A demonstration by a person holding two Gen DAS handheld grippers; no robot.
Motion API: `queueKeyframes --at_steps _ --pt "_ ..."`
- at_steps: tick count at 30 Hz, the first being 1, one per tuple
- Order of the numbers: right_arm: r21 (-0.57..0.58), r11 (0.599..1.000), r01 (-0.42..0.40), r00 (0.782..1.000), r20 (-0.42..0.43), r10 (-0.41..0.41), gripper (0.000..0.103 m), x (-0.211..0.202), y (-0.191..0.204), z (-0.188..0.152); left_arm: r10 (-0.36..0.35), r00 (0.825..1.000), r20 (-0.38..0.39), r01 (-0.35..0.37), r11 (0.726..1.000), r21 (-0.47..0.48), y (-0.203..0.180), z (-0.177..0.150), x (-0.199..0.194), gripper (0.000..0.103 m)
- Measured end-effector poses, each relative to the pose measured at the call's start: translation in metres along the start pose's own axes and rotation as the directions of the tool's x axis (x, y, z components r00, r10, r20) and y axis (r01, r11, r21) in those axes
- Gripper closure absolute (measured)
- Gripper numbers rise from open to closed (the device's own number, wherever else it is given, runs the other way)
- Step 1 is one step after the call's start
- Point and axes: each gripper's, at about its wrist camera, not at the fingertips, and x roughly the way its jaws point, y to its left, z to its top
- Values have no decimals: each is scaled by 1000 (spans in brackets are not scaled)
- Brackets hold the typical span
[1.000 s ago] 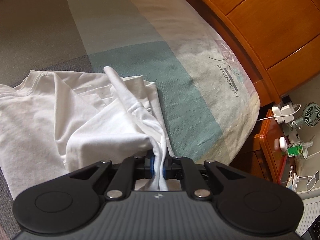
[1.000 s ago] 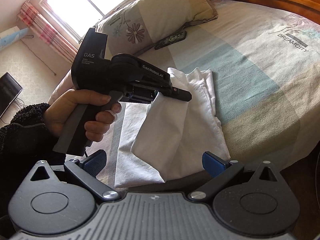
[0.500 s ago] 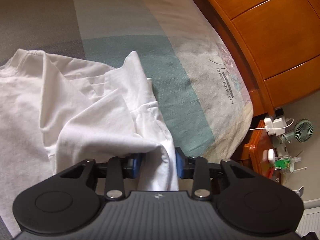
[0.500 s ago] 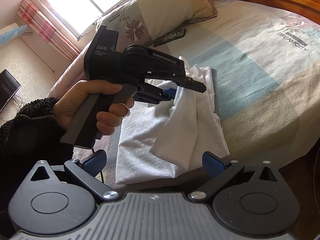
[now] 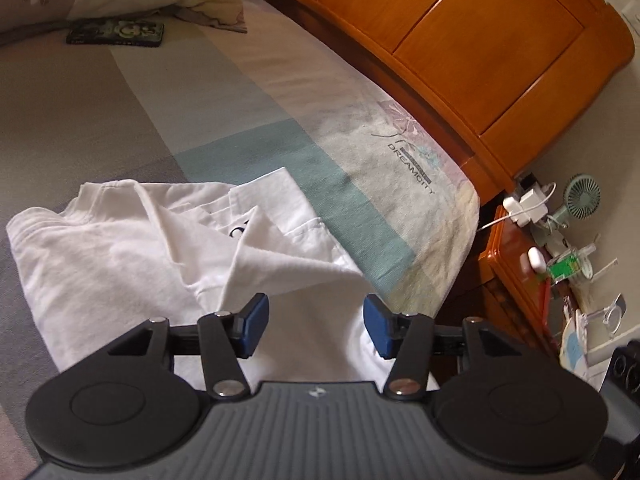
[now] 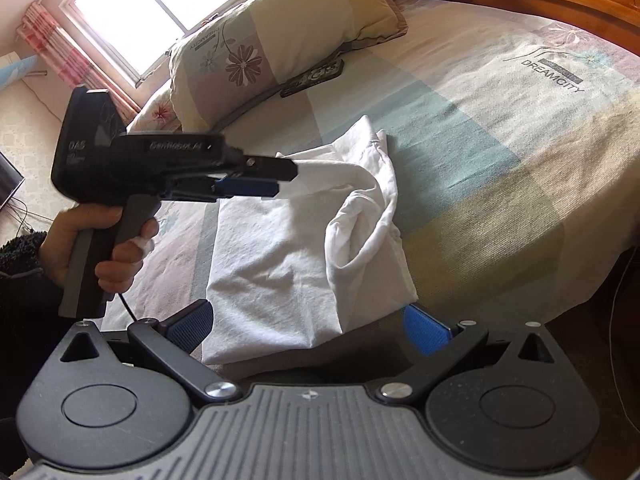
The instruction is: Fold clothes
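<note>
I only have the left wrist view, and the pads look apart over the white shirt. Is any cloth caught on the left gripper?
Observer: No. From the right wrist view the left gripper hangs above the white shirt. Its jaws have just been opening and nothing is between them.
Operator: Where is the right gripper?
Observer: The right gripper is open at the shirt's near edge, by the edge of the bed, and is not pinching any cloth.
Operator: Does the fold lie flat?
Observer: Not quite. A sleeve stands up as an open loop on the shirt's right side.
</note>
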Motion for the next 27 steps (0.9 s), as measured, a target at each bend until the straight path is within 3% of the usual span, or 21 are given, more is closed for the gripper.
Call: queueKeyframes --at_steps 4,8,10,12,15,20,24,25,26,27 --pt "1 1000 1 1000 -2 -1 0 0 -1 0 87 996 28 -89 991 104 17 -27 -6 50" --pt "-12 1000 0 1000 8 0 0 -2 0 1 39 993 111 -44 998 40 44 -47 -26 50" --pt "-12 1000 -3 1000 14 3 0 -1 0 3 56 988 141 -64 997 47 53 -52 -32 48" --pt "-9 1000 -7 1000 20 7 0 1 0 5 103 987 121 -111 992 57 60 -53 -28 48" --pt "-13 1000 -10 1000 24 11 0 5 2 8 120 989 84 -122 992 26 73 -54 -20 47" --pt "-32 999 -8 1000 12 8 0 12 7 10 94 980 177 -107 992 67 68 -43 -25 48" --pt "-30 1000 6 1000 1 -6 0 21 10 13 119 974 190 -141 984 107 71 -25 -8 48" --pt "-32 999 6 1000 3 -6 0 21 11 14 159 972 175 -177 980 92 78 -26 -2 48" --pt "-35 999 7 1000 5 -7 0 22 11 15 196 967 161 -211 974 78 85 -26 2 53" --pt "-41 999 10 1000 12 -9 0 21 12 16 182 968 173 -196 978 67 91 -32 -1 57"
